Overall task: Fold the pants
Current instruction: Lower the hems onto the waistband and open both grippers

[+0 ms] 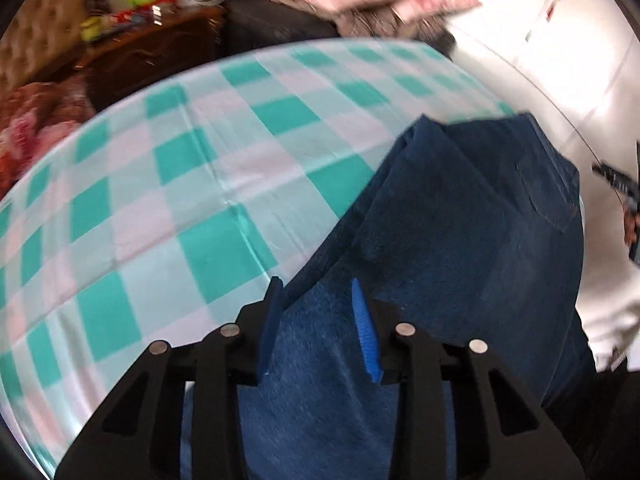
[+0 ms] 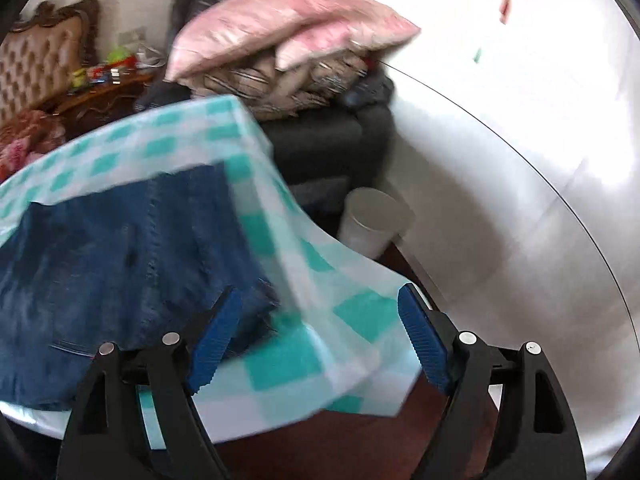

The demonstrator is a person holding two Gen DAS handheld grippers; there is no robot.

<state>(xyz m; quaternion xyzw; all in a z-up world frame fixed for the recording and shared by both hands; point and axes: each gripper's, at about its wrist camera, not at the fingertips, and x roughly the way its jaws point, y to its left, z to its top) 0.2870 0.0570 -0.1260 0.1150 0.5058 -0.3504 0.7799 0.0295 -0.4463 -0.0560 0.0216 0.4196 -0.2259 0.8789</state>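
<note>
Dark blue jeans (image 1: 460, 240) lie folded at the right end of a table under a teal and white checked cloth (image 1: 180, 184). My left gripper (image 1: 316, 288) has its blue pads apart, one on each side of a raised fold of denim, and I cannot tell if they pinch it. In the right wrist view the jeans (image 2: 120, 256) lie left of centre. My right gripper (image 2: 320, 300) is open and empty over the table's corner, just right of the jeans' edge.
A dark armchair (image 2: 332, 140) piled with pink cushions (image 2: 280, 28) stands beyond the table. A white bin (image 2: 372, 220) sits on the floor by the white wall. A wooden side table with small items (image 1: 148, 40) and a tufted headboard are at the far left.
</note>
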